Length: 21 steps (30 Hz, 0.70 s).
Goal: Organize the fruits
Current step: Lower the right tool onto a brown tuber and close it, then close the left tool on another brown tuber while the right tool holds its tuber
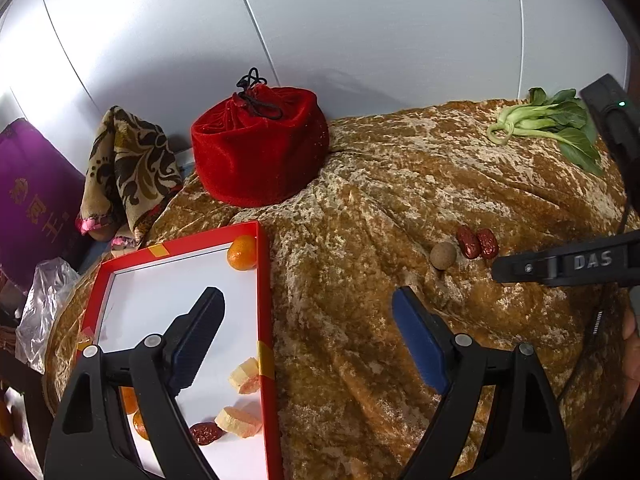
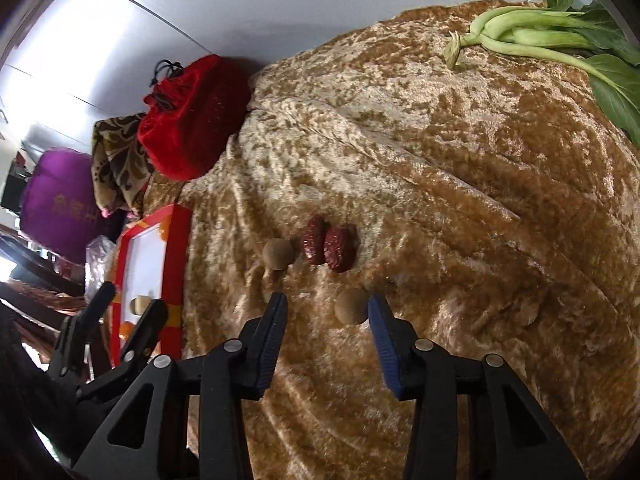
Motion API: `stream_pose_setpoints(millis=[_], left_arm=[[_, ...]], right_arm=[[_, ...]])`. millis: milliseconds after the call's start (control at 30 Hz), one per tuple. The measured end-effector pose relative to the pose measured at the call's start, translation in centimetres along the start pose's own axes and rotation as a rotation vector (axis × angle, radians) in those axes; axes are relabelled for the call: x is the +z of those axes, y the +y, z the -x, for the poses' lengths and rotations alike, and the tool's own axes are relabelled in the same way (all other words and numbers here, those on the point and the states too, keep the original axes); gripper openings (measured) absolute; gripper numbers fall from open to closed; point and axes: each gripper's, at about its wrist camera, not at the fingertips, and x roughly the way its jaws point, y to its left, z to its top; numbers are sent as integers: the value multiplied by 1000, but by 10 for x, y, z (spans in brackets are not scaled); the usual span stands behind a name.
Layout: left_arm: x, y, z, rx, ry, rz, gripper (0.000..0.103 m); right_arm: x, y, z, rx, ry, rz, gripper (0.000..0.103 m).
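1. The red box (image 1: 264, 300) sits at lower left of the left view, already holding fruit.
2. The right hand-held gripper (image 2: 328, 306) is spread wide, empty.
3. A brown round fruit (image 2: 351, 306) lies on the surface between its fingertips, touching the right one; the left hand-held gripper (image 1: 308, 300), also wide, is farther.

Red box (image 1: 264, 300), dark-red dates (image 2: 330, 246), mottled gold cloth (image 2: 440, 200)
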Motion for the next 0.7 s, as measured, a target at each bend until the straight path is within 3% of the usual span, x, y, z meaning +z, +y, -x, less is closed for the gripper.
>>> stream_pose_setpoints(millis=[233, 333, 633, 700], left_arm=[[2, -3, 0, -14, -32, -48, 87], [6, -9, -5, -50, -51, -91, 87], [12, -39, -24, -256, -58, -164, 87], [11, -48, -28, -270, -50, -187, 87]], right_arm=[[2, 6, -18, -95, 22, 17, 35], [2, 10, -23, -134, 23, 34, 22], [8, -12, 8, -13, -5, -68, 22], [9, -19, 16, 6, -18, -90, 22]])
